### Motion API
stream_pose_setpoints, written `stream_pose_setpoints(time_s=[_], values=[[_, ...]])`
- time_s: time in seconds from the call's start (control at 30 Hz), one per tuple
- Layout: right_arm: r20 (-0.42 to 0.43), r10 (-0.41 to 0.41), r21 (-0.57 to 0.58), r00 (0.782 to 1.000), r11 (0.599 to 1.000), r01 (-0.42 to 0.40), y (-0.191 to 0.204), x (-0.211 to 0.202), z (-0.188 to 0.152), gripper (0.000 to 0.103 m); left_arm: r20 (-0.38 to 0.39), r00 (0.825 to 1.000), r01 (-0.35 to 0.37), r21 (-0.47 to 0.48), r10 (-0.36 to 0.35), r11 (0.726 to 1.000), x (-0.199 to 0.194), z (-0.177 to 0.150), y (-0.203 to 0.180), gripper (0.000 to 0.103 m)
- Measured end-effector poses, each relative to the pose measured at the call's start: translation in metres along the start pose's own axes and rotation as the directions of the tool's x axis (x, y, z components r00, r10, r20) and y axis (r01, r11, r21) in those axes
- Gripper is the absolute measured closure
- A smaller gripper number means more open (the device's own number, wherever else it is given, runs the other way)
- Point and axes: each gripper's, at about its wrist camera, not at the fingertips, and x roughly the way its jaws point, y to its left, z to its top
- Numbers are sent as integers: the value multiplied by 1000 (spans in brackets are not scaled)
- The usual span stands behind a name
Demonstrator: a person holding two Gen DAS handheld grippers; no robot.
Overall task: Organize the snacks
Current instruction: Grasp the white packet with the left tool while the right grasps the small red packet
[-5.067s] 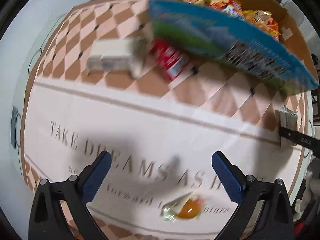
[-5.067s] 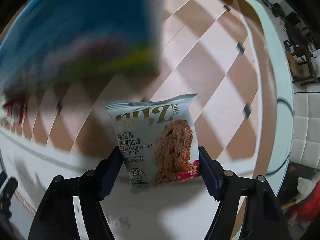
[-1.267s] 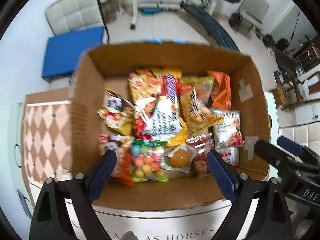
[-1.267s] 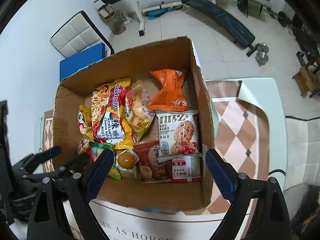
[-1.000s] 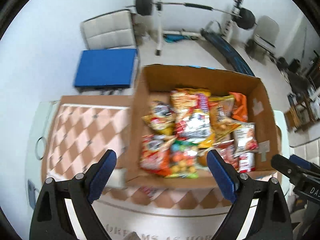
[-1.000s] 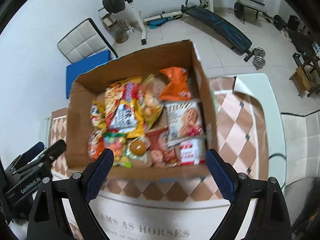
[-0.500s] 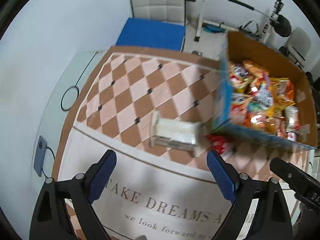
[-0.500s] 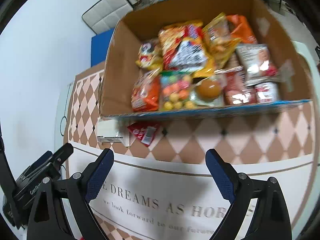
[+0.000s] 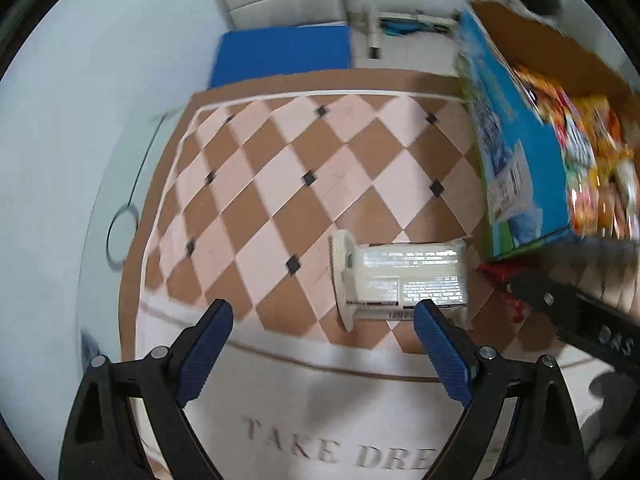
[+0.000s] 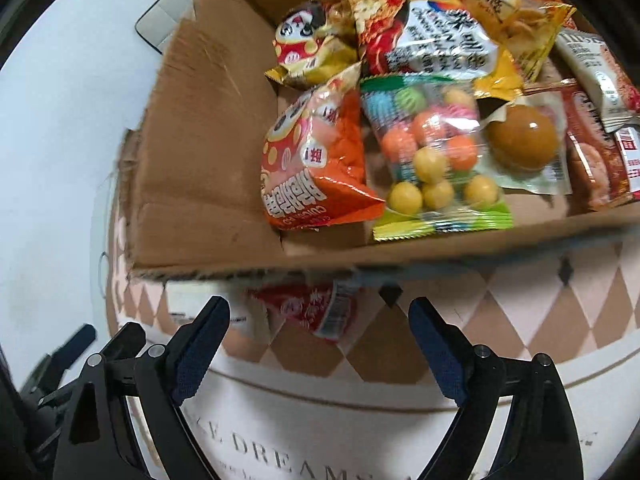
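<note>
A cardboard box point(image 10: 192, 184) with a blue printed outside point(image 9: 516, 160) holds several snack bags, among them an orange bag point(image 10: 316, 160) and a bag of coloured balls point(image 10: 432, 152). On the checkered cloth in front of it lie a white packet point(image 9: 400, 280) and a small red packet point(image 10: 316, 308). My left gripper point(image 9: 320, 332) hangs open over the cloth, the white packet just beyond its right finger. My right gripper point(image 10: 316, 328) is over the red packet, its jaws closing with nothing pressed between them. The right gripper's dark body point(image 9: 580, 320) shows at the left view's right edge.
The cloth point(image 9: 280, 184) has brown and pink diamonds and a white band with printed words near me. A blue mat point(image 9: 280, 56) and a padded white seat point(image 9: 280, 4) stand beyond the table. A thin cable loop point(image 9: 120, 236) lies on the table's left rim.
Both grippers have come down and closer to the table; the box now fills the right wrist view. The white packet is larger and nearer in the left view.
</note>
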Motion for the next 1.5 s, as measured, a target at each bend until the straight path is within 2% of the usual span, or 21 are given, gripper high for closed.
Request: stream_pose_setpoints(time_s=[0.13,0.17,0.3,0.37,0.47,0.5,0.57,0.67,0.77,0.83,0.9,1.1,1.17,1.23,1.27,1.33,1.43,1.5], values=[[5,-35,6,999,999,35,6,14,-1,29,35,999,-37,182,31,983,10,5,-13,10],[6,-27,0,1000,1000,27,8,15,-1,40,38,999,-35,230,27,973,13,5,-17,10],[-7,-31,-17,999,999,31,11,14,-4,51,9,1000,22,373,-28,927,21,7,-30,10],[-14,-31,-20,999,999,31,2,7,-8,51,-1,999,42,452,-47,891,23,7,-39,10],[-40,-34,-18,999,999,33,-12,1,-16,51,-26,997,77,565,-76,822,25,5,-54,10],[-46,-35,-16,998,999,34,-16,-1,-19,51,-30,997,76,594,-72,801,27,4,-60,10],[-63,-34,-11,997,999,34,-24,-4,-26,51,-38,998,63,674,-50,736,33,2,-75,10],[-81,-42,-22,996,999,41,-30,-6,-36,51,-56,998,57,749,-22,660,42,-1,-92,10],[-98,-52,-36,994,998,48,-33,-11,-51,51,-73,997,76,793,-30,605,48,-6,-106,10],[-103,-66,-51,993,997,61,-34,-13,-58,51,-87,995,96,800,-44,592,52,-12,-110,11],[-105,-69,-54,992,997,63,-35,-14,-63,51,-97,992,125,780,-79,613,49,-13,-112,16],[-97,-122,-104,988,988,112,-50,-31,-75,51,-190,972,231,627,-141,744,37,-23,-105,25],[-101,-139,-116,985,985,127,-56,-35,-81,51,-256,957,261,547,-138,796,33,-34,-104,25],[-106,-156,-123,982,982,143,-67,-40,-87,51,-299,946,260,481,-122,838,33,-45,-104,25],[-112,-163,-125,980,981,149,-73,-43,-90,51,-324,937,262,419,-126,869,32,-52,-102,25],[-126,-180,-129,976,978,163,-85,-47,-97,51,-375,914,276,305,-152,911,33,-61,-97,25],[-146,-190,-128,971,977,172,-107,-55,-113,51,-405,890,289,142,-211,947,31,-75,-88,25],[-156,-195,-123,968,977,176,-108,-58,-112,52,-422,865,317,41,-271,948,29,-80,-83,25]])
